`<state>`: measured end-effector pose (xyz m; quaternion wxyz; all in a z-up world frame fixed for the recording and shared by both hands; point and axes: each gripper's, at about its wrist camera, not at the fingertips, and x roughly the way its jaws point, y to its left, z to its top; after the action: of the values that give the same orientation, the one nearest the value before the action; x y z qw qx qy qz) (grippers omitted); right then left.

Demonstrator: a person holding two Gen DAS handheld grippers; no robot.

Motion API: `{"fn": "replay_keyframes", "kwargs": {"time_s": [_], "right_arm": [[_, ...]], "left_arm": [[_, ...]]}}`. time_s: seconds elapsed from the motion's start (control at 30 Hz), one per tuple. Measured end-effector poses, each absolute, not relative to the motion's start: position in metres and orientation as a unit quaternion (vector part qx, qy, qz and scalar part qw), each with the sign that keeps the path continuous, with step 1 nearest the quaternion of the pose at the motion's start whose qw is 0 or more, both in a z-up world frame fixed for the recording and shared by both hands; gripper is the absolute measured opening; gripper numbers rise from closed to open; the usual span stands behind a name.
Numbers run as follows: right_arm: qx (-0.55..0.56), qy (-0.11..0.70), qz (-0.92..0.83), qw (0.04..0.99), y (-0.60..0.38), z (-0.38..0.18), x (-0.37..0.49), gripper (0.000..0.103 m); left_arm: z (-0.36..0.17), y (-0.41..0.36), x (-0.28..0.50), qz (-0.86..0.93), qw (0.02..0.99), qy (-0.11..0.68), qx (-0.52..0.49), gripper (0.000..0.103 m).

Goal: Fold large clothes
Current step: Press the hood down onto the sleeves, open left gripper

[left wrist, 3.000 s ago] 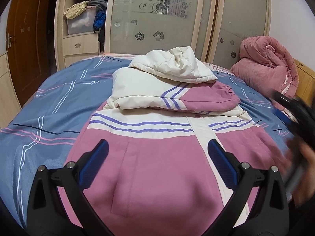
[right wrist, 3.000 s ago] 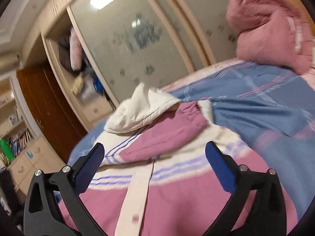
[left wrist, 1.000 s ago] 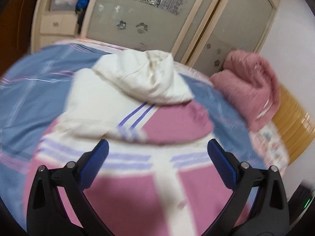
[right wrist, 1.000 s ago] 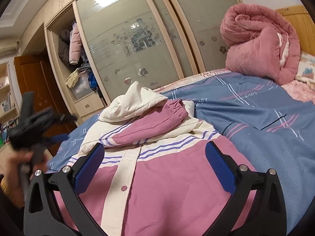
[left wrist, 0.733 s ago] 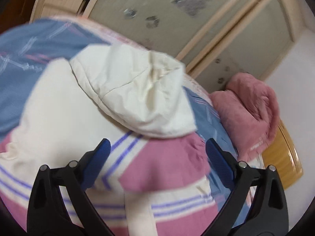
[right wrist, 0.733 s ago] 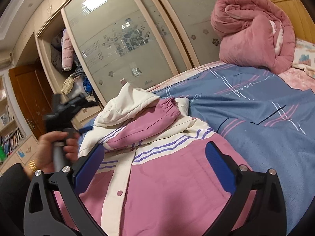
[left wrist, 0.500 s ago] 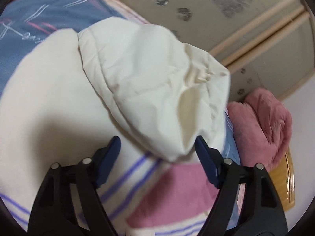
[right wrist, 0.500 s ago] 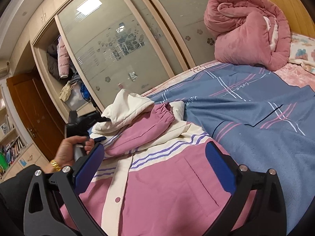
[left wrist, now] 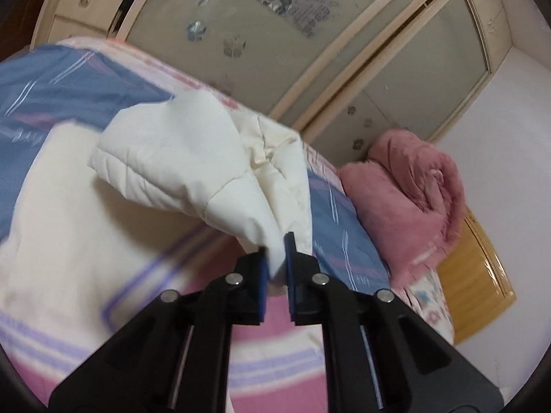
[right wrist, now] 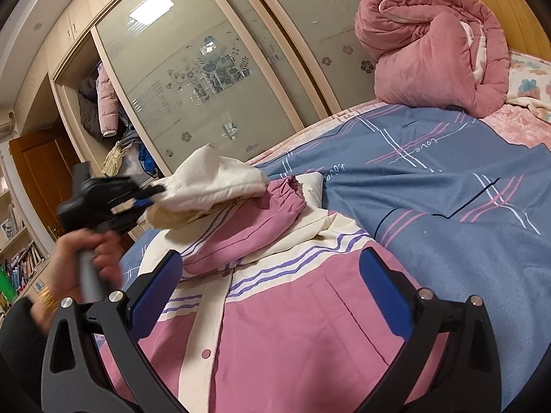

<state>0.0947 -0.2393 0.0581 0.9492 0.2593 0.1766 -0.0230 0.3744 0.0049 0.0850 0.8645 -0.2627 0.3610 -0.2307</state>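
A pink and cream padded jacket [right wrist: 275,316] with purple stripes lies on the bed, its sleeves folded across the chest. Its cream hood [left wrist: 193,161] is lifted off the jacket. My left gripper [left wrist: 275,258] is shut on the hood's edge; it also shows in the right wrist view [right wrist: 151,196], holding the hood [right wrist: 213,182] up at the far left. My right gripper [right wrist: 268,289] is open and empty, hovering over the jacket's lower front.
The jacket lies on a blue striped bedspread [right wrist: 430,179]. A rolled pink quilt [right wrist: 434,41] sits at the bed's head by a wooden headboard [left wrist: 478,275]. A wardrobe with frosted sliding doors [right wrist: 213,65] stands behind the bed.
My left gripper moved forward to the hood, closed on its edge and lifted it. My right gripper stayed open over the jacket's lower front.
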Motion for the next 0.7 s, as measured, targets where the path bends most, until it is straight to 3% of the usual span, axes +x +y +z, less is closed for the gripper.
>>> {"fn": "replay_keyframes", "kwargs": {"time_s": [0.13, 0.3, 0.47, 0.57, 0.63, 0.67, 0.7], "right_arm": [[0.257, 0.179, -0.020, 0.950, -0.237, 0.057, 0.095, 0.102], [0.257, 0.179, -0.021, 0.949, -0.237, 0.057, 0.095, 0.102], [0.253, 0.183, -0.017, 0.950, -0.233, 0.056, 0.094, 0.102], [0.248, 0.185, -0.015, 0.951, -0.230, 0.056, 0.095, 0.102], [0.248, 0.185, -0.012, 0.951, -0.229, 0.056, 0.095, 0.102], [0.247, 0.185, -0.010, 0.951, -0.229, 0.056, 0.095, 0.102], [0.244, 0.185, -0.010, 0.952, -0.228, 0.057, 0.094, 0.102]], "left_arm": [[0.047, 0.017, 0.332, -0.219, 0.846, 0.407, -0.266, 0.009], [-0.041, 0.030, 0.318, -0.164, 0.811, 0.487, -0.278, 0.009], [-0.057, 0.024, 0.326, -0.147, 0.824, 0.486, -0.253, 0.021], [-0.055, 0.024, 0.328, -0.166, 0.824, 0.479, -0.253, 0.051], [-0.047, 0.018, 0.328, -0.199, 0.824, 0.471, -0.245, 0.094], [-0.041, 0.015, 0.324, -0.203, 0.828, 0.469, -0.232, 0.101], [-0.033, 0.014, 0.317, -0.196, 0.836, 0.464, -0.216, 0.101]]}}
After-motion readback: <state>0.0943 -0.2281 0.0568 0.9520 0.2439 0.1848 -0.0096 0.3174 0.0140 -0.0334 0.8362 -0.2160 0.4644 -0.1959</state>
